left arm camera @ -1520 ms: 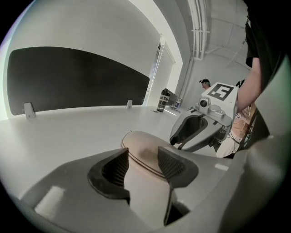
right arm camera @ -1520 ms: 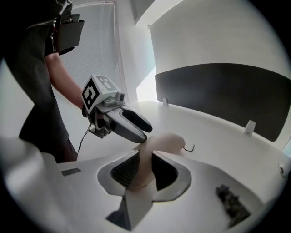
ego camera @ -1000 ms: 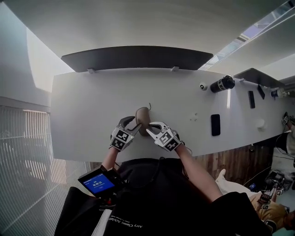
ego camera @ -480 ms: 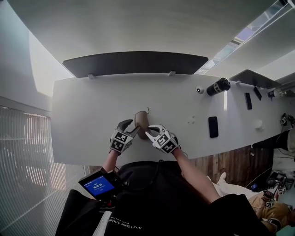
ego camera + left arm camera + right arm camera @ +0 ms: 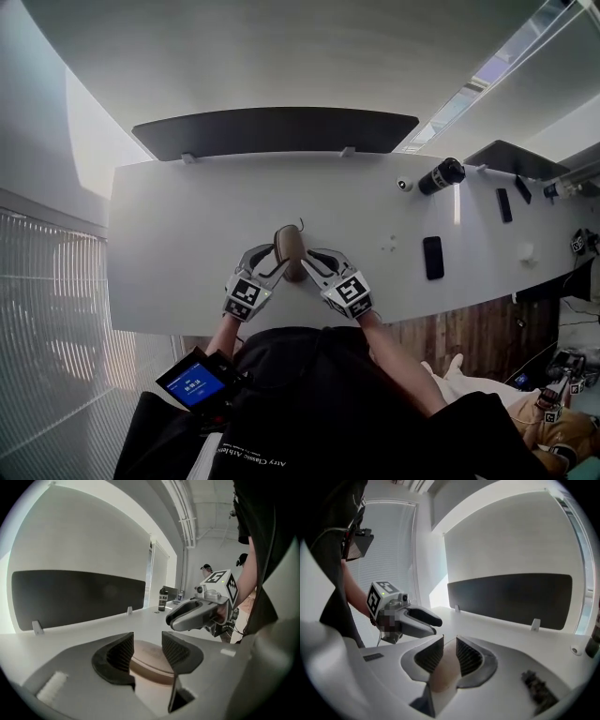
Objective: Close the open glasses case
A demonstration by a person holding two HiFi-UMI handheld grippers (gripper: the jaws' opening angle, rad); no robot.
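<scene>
A brown glasses case (image 5: 288, 246) lies lengthwise on the white desk (image 5: 178, 244), a single rounded oblong with its lid down. My left gripper (image 5: 269, 260) is at its left flank and my right gripper (image 5: 309, 265) at its right. In the left gripper view the left gripper (image 5: 146, 644) is open; its jaws have just been closing a little, and the case (image 5: 150, 656) only shows through the gap, below them. The right gripper (image 5: 450, 651) has a narrow gap, with the case (image 5: 446, 667) seen beyond it and not pinched.
A long black panel (image 5: 277, 127) stands along the desk's far edge. To the right lie a black phone (image 5: 432, 257), a black bottle (image 5: 439, 175) and a small white round thing (image 5: 404, 185). A device with a blue screen (image 5: 194, 380) hangs at the person's waist.
Both grippers have lifted slightly and drawn back toward the desk's near edge on either side of the case. The case has stayed where it was.
</scene>
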